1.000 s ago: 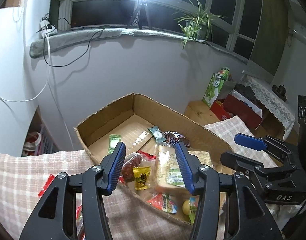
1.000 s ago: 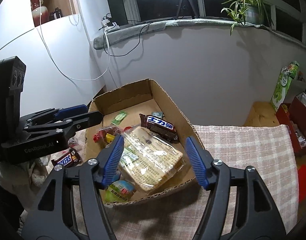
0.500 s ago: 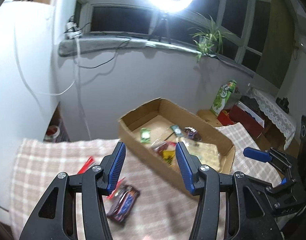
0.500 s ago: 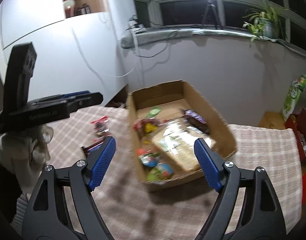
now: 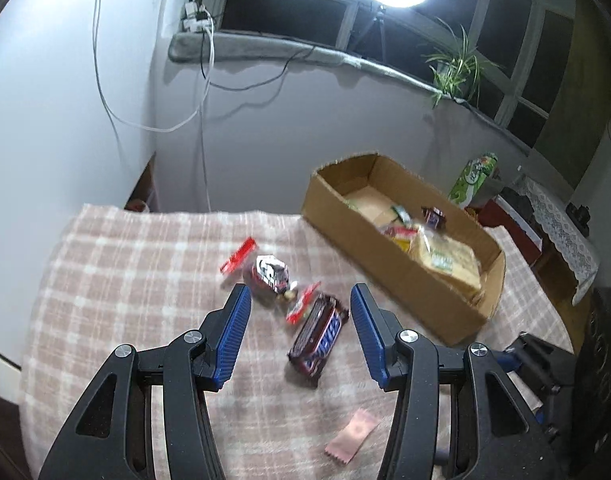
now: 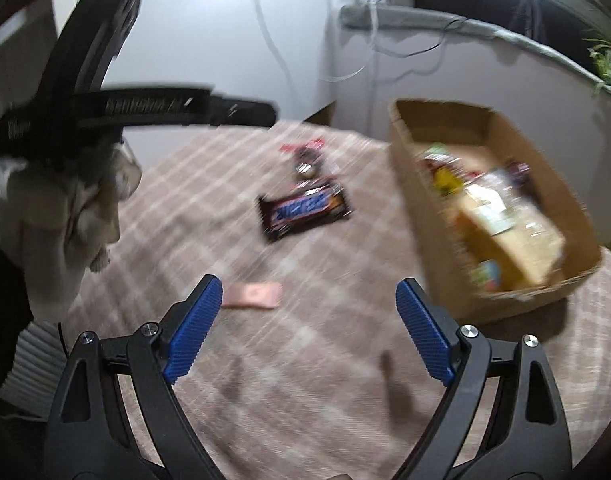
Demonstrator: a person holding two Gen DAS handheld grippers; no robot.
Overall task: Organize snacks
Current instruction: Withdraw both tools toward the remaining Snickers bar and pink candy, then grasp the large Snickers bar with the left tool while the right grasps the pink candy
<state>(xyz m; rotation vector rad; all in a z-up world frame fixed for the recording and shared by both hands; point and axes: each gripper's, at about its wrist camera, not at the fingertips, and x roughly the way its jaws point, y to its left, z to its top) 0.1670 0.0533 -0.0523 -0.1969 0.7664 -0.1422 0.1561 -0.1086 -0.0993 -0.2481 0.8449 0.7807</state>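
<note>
Left wrist view: your left hand-held gripper (image 5: pixel 299 326) hangs empty, jaws apart, framing the chocolate bar (image 5: pixel 318 334) at centre, since it lies outside the cardboard box (image 5: pixel 389 268) upper right; the right hand-held gripper (image 6: pixel 307 330) has just been opening, nothing between its jaws.

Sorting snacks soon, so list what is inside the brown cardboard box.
The brown cardboard box holds a large clear-wrapped bread pack, a dark chocolate bar, a yellow packet and a green sachet. Whatever lies under the bread or behind the near wall is hidden.
</note>
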